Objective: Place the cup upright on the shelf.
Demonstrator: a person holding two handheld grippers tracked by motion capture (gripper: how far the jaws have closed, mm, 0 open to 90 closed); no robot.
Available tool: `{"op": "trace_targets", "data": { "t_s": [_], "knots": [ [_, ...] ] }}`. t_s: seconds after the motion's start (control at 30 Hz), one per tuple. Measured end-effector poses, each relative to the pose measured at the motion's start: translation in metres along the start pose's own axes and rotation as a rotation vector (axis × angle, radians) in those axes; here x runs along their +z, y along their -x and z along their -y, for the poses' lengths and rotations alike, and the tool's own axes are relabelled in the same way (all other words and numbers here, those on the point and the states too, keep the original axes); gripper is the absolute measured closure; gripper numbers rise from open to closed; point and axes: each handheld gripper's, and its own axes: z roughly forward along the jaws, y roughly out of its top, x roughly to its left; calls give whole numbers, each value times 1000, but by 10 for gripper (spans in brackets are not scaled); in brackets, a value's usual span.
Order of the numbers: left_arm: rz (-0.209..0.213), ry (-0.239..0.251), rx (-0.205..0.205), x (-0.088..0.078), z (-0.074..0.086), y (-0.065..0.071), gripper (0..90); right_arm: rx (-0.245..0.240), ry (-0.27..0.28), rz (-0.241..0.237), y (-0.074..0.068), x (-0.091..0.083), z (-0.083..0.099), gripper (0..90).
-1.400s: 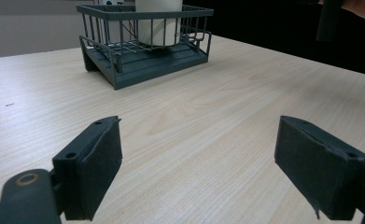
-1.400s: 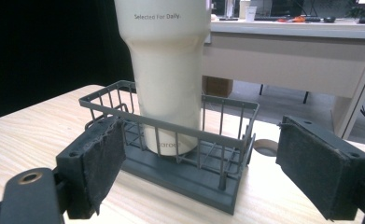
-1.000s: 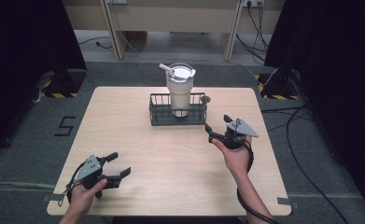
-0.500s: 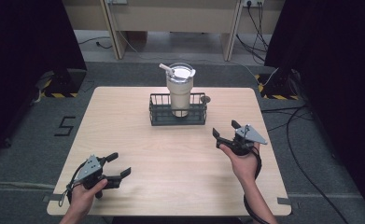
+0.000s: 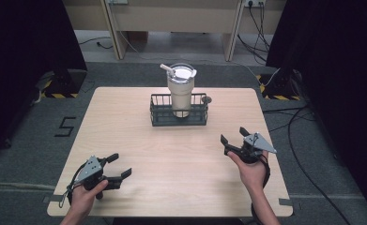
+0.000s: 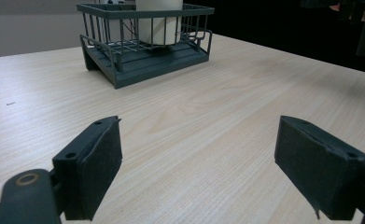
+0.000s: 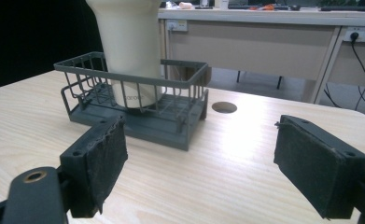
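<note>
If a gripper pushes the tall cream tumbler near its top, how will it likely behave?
The tall cream tumbler with a clear lid rises well above the dark wire basket that holds it, so it would probably tip. The basket rim may catch it. Its smooth wall looks slippery.

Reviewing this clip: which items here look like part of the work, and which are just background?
Likely part of the work: tumbler standing in the wire basket; left gripper and right gripper, both open, holding nothing.

Background: table, desk, floor cables.
</note>
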Motion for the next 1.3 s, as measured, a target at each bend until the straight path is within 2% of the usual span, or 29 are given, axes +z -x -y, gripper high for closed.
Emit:
{"op": "trace_targets", "data": {
  "t_s": [0.43,0.83,1.3],
  "knots": [
    [-1,-2,1,1,0,1,144,21,-22,36,12,-19,15,177],
    [-4,-4,0,2,1,1,145,46,-54,63,20,-34,41,177],
    [-6,-2,3,1,0,1,145,54,-51,89,25,-40,57,179]
  ]
}}
